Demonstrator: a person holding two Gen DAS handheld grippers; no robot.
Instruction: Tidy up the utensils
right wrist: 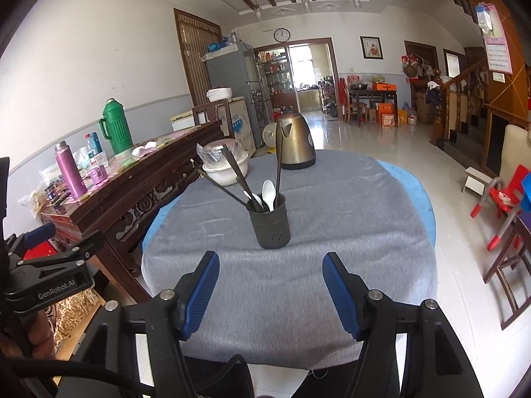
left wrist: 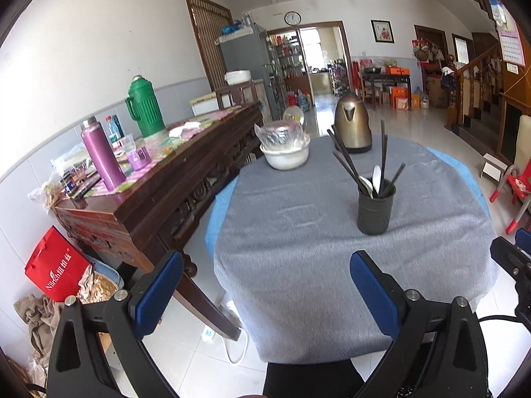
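A dark utensil holder (left wrist: 376, 211) (right wrist: 269, 223) stands upright on the round table's grey cloth (left wrist: 298, 232) (right wrist: 282, 282). Several dark chopsticks (left wrist: 383, 152) (right wrist: 278, 162) and white spoons (left wrist: 376, 175) (right wrist: 268, 192) stick out of it. My left gripper (left wrist: 267, 265) is open over the table's near left edge, with nothing between its blue pads. My right gripper (right wrist: 271, 265) is also open and empty, just short of the holder. Part of the left gripper shows at the left edge of the right wrist view.
A bronze kettle (left wrist: 352, 126) (right wrist: 295, 142) and a white bowl with wrapped dishes (left wrist: 287, 152) (right wrist: 225, 165) sit at the table's far side. A wooden sideboard (left wrist: 159, 179) (right wrist: 126, 179) with flasks stands left. A red child's chair (right wrist: 507, 199) is at the right.
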